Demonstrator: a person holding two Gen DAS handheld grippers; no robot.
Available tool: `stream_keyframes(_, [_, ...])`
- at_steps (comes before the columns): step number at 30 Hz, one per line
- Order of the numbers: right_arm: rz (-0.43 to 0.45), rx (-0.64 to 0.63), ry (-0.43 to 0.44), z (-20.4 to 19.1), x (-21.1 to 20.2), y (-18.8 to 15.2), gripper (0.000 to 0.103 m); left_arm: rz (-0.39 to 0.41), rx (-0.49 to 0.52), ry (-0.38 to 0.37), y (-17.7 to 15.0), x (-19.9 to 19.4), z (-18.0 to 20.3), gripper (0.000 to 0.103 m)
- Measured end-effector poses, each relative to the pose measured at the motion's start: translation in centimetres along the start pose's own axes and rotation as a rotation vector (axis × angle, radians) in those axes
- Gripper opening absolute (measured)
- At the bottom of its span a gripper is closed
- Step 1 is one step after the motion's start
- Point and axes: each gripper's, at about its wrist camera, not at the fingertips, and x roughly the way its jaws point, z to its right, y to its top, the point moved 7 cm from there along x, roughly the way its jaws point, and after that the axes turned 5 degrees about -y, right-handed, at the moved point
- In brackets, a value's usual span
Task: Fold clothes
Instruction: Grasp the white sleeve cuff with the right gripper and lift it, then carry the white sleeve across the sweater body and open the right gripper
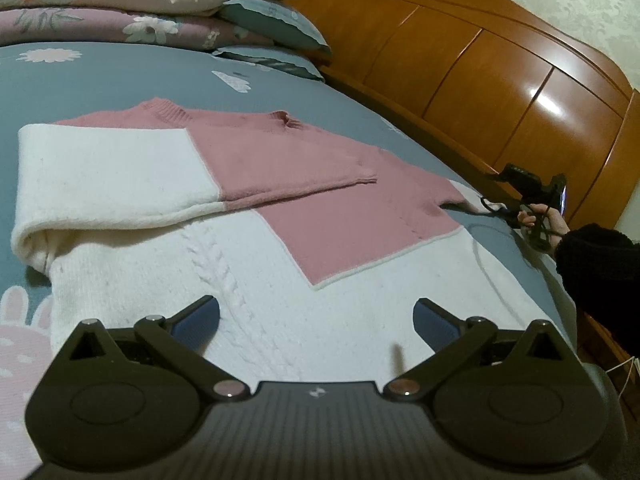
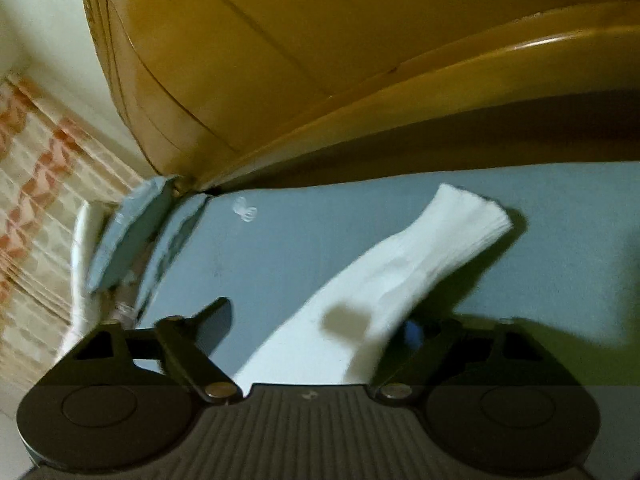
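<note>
My left gripper (image 1: pixel 316 314) hangs wide open over the white hem of the pink-and-white sweater (image 1: pixel 240 208), spread on the blue bedsheet (image 1: pixel 120 76), one sleeve folded across. My right gripper (image 2: pixel 316 328) gapes wide, white sleeve (image 2: pixel 400 268) between its fingers; its right finger is hidden, frame blurred.

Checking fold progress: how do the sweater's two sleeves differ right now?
The left sleeve is folded flat across the sweater's chest, while the right sleeve stretches out over the blue bedsheet. No gripper touches the left sleeve; the right one lies between the open fingers of the right hand-held gripper. The left hand-held gripper is open above the hem. Both sleeves have white ends.
</note>
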Motion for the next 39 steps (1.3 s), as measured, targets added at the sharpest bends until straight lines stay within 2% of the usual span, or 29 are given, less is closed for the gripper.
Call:
stream_keyframes(2, [-0.003, -0.014, -0.050, 0.2, -0.1, -0.1, 0.053, -0.004, 0.002, -0.003, 0.0, -0.1, -0.1, 0.102])
stream_keyframes(4, [-0.010, -0.027, -0.095, 0.5, -0.2, -0.1, 0.027, -0.009, 0.007, 0.001, 0.1, 0.0, 0.0, 0.102])
stream_keyframes(7, [-0.041, -0.065, -0.144, 0.6, -0.2, 0.1, 0.012, -0.021, 0.019, 0.018, 0.2, 0.0, 0.3, 0.102])
stream_keyframes(12, [-0.076, -0.224, -0.205, -1.2, -1.6, -0.6, 0.009, -0.033, 0.039, 0.031, 0.6, -0.2, 0.8, 0.102])
stream_keyframes(17, [-0.072, -0.309, -0.195, -4.8, -3.2, -0.9, 0.009, -0.001, 0.051, 0.040, 1.5, -1.3, 1.1, 0.102])
stream_keyframes(26, [-0.082, -0.468, -0.139, -12.7, -5.7, -3.0, 0.009, -0.020, 0.125, 0.016, 2.0, -2.4, 3.2, 0.102])
stream_keyframes(30, [-0.095, -0.552, -0.093, -17.1, -6.9, -4.9, 0.009, -0.027, 0.167, 0.046, 2.4, -3.1, 3.3, 0.102])
stream_keyframes(36, [-0.110, -0.668, -0.037, -22.8, -7.8, -7.9, 0.009, 0.013, 0.150, 0.020, 3.4, -5.2, 3.1, 0.102])
stream_keyframes(39, [-0.118, -0.725, -0.011, -25.4, -8.2, -9.4, 0.009, 0.018, 0.185, 0.027, 3.7, -5.8, 3.4, 0.102])
